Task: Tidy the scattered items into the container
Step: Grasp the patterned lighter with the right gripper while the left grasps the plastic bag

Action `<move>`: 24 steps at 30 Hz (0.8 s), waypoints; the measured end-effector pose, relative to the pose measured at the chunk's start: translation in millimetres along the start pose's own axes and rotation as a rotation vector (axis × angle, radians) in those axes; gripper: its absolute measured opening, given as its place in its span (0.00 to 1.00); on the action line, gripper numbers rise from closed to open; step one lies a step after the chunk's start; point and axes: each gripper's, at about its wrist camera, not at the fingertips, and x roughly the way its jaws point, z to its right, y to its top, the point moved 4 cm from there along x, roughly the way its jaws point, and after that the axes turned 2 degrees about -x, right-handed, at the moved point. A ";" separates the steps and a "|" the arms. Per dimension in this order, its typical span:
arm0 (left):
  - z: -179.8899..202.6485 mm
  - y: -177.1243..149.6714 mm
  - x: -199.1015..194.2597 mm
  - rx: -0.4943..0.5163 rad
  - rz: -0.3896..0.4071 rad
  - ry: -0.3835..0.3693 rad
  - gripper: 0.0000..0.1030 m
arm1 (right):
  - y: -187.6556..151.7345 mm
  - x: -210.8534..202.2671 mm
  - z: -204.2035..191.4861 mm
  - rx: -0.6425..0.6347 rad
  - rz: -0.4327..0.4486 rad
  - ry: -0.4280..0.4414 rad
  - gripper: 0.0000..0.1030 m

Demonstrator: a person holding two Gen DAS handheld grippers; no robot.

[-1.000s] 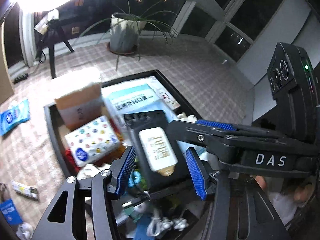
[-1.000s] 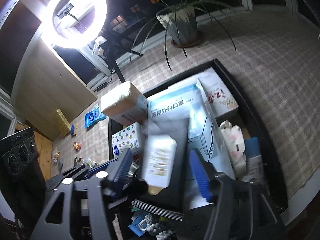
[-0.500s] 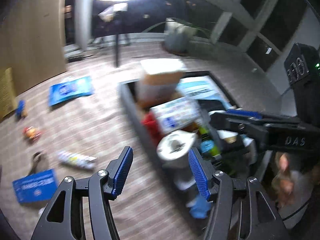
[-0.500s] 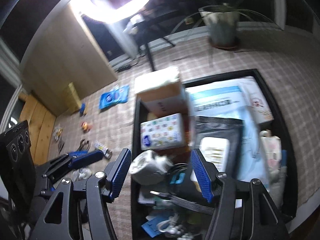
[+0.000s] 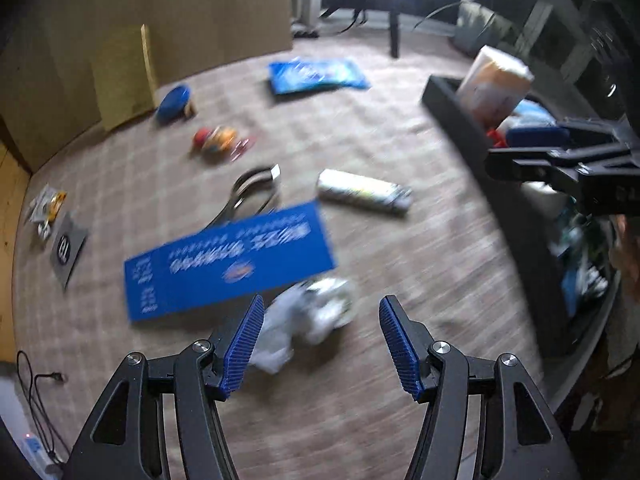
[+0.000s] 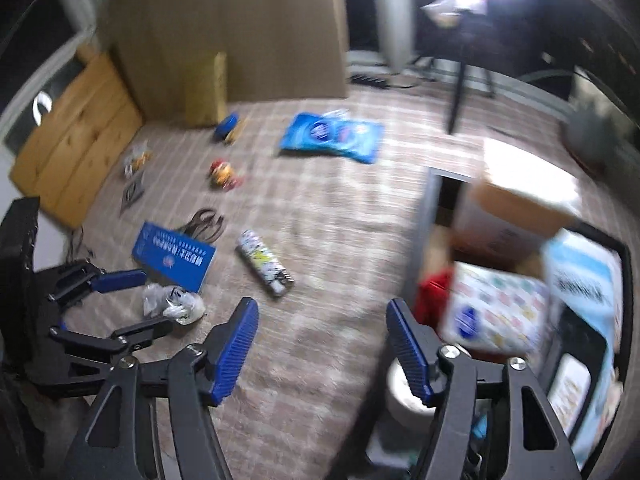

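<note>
Between left gripper [image 5: 320,344] pads: nothing, jaws just been opening, standing apart. Same for right gripper [image 6: 322,346]: just widened, empty. Black pouch seen between the pads a second ago gone from both views; looks dropped into container [image 5: 460,120], already crowded. Both now swung out over the floor. Next likely target: crumpled white bag [image 5: 308,320], just beyond left pads, slightly left. Farther: blue box [image 5: 228,260], tube [image 5: 364,192], blue packet [image 5: 316,76] far.

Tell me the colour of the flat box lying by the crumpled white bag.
Blue with white print; the flat box shows best in the left wrist view.
</note>
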 end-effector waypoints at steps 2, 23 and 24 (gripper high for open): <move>-7.7 -5.6 5.7 -0.004 -0.016 0.008 0.62 | 5.5 18.0 -7.5 -0.025 -0.033 -0.003 0.63; -2.5 -4.2 39.6 -0.033 -0.067 -0.092 0.60 | 30.2 107.1 -55.9 -0.122 -0.151 -0.004 0.62; -2.9 -5.1 41.1 -0.038 -0.073 -0.095 0.53 | 28.3 109.9 -55.5 -0.114 -0.162 0.004 0.59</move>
